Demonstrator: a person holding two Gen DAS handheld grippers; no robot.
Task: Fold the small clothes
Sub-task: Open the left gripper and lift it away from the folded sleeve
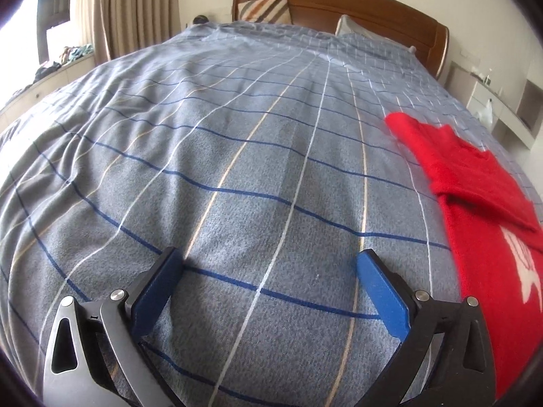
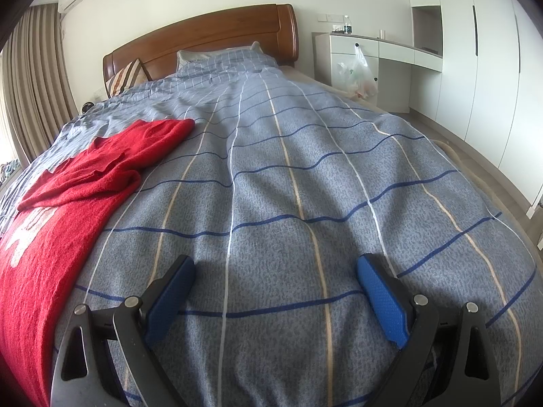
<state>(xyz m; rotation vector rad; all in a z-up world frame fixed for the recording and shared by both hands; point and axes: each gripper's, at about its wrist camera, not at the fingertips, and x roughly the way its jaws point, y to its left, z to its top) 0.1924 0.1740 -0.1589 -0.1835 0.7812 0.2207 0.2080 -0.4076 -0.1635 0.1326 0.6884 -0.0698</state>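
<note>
Both tools empty and spread wide, the left tool (image 1: 268, 271) and right tool (image 2: 275, 278) low over bare bedspread (image 1: 237, 156), while the red sweater (image 2: 68, 210) at left of the right view has only a sleeve folded across, so most folding remains.

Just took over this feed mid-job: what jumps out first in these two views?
The red sweater with a white design, spread on the blue checked bedcover between the two hands, one sleeve folded across it. Both the left gripper and right gripper hang open and empty above bare cover. Behind stands a wooden headboard.
</note>
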